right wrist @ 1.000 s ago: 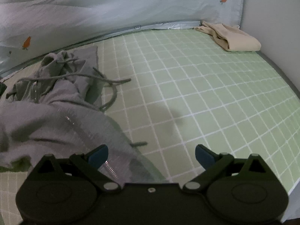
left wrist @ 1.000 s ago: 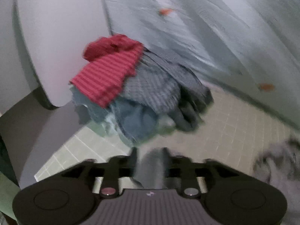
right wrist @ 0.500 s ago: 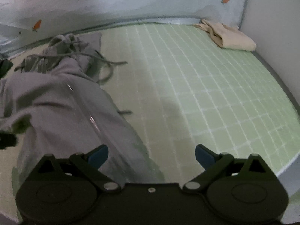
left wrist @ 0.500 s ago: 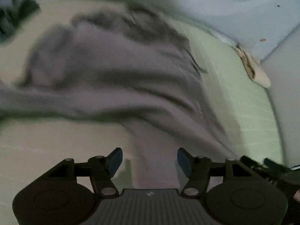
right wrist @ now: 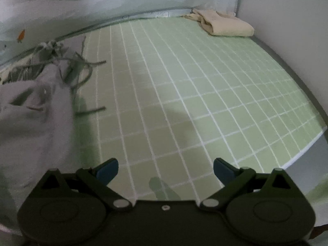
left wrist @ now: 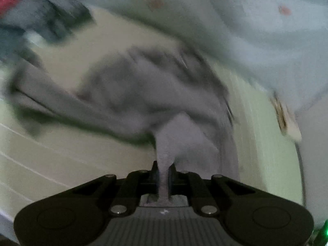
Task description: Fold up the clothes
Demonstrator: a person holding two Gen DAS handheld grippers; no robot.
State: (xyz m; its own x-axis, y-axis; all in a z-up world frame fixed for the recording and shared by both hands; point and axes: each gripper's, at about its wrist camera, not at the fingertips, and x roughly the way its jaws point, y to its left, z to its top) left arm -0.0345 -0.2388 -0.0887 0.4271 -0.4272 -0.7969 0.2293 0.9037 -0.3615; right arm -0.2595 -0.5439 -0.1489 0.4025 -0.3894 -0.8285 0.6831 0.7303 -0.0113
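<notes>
A grey hooded garment (left wrist: 143,94) lies crumpled on the green checked sheet (left wrist: 61,160). My left gripper (left wrist: 163,170) is shut on a fold of it, and the cloth rises in a taut strip from between the fingers. The left wrist view is blurred by motion. In the right wrist view the same grey garment (right wrist: 34,119) fills the left side, with its drawstrings (right wrist: 82,71) spread on the sheet (right wrist: 184,82). My right gripper (right wrist: 165,169) is open and empty above bare sheet, to the right of the garment.
A folded beige garment (right wrist: 223,24) lies in the far right corner by the white wall (right wrist: 287,20). A pale blue quilt with carrot prints (right wrist: 102,0) runs along the back. A pile of red and grey clothes (left wrist: 30,14) sits far left. The bed edge (right wrist: 307,145) is at right.
My left gripper swung from the clothes pile to the grey garment, opened over it, and has now shut on a fold. The right gripper stayed open and the garment shifted left of it.
</notes>
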